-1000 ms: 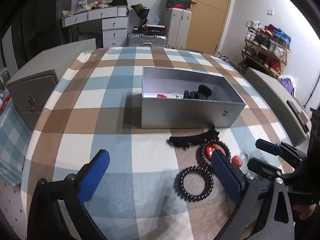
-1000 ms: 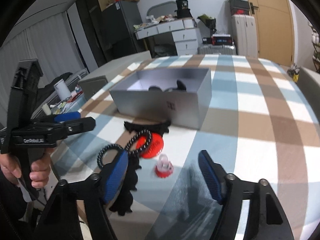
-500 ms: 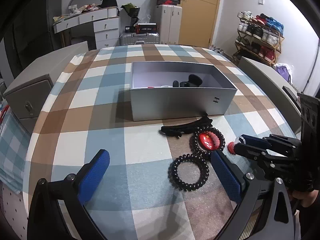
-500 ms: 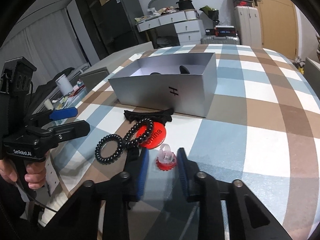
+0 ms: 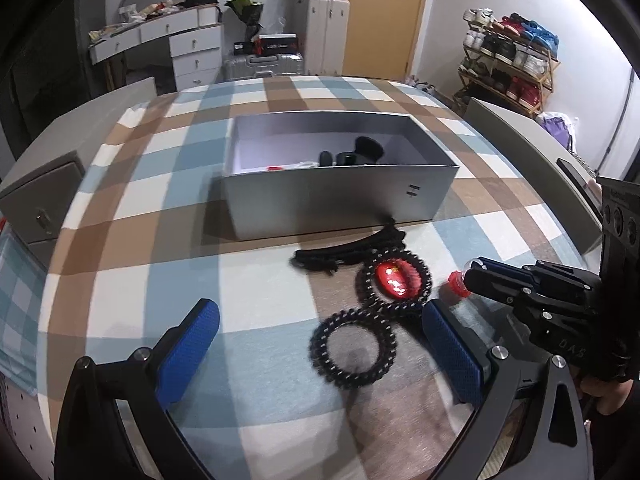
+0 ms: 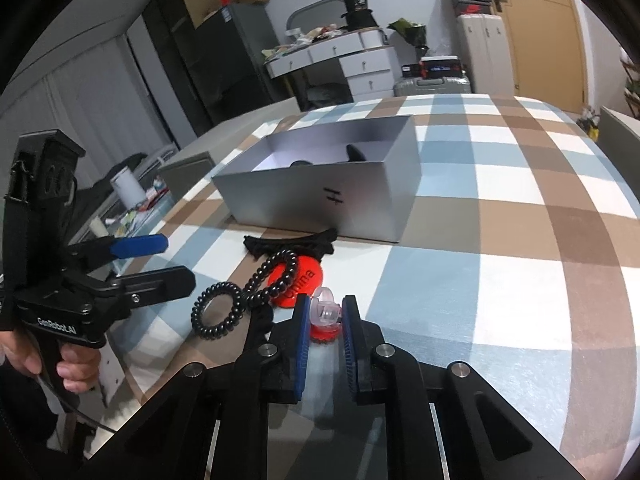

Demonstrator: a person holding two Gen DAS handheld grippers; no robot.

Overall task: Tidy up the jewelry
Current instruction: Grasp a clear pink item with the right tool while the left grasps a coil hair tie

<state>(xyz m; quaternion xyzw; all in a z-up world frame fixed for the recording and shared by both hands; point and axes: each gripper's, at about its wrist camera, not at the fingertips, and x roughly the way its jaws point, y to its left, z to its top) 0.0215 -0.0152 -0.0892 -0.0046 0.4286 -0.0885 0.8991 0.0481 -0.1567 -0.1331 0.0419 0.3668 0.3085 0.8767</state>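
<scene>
Pinching a clear red-based ring (image 6: 326, 317), right tongs (image 6: 326, 322) sit on the plaid tablecloth (image 6: 500, 248)

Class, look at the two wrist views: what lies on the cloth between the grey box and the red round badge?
A black hair clip lies between the grey box and the red badge, clearest in the right wrist view.

Right tongs (image 6: 325, 322) — now apparently clamping clip (image 6: 325, 314)

cloth (image 5: 120, 240) – blue, brown, white plaid | box (image 5: 340, 196) – grey | tongs' pads (image 6: 301, 344) (blue) | coils (image 5: 352, 354) – black
</scene>
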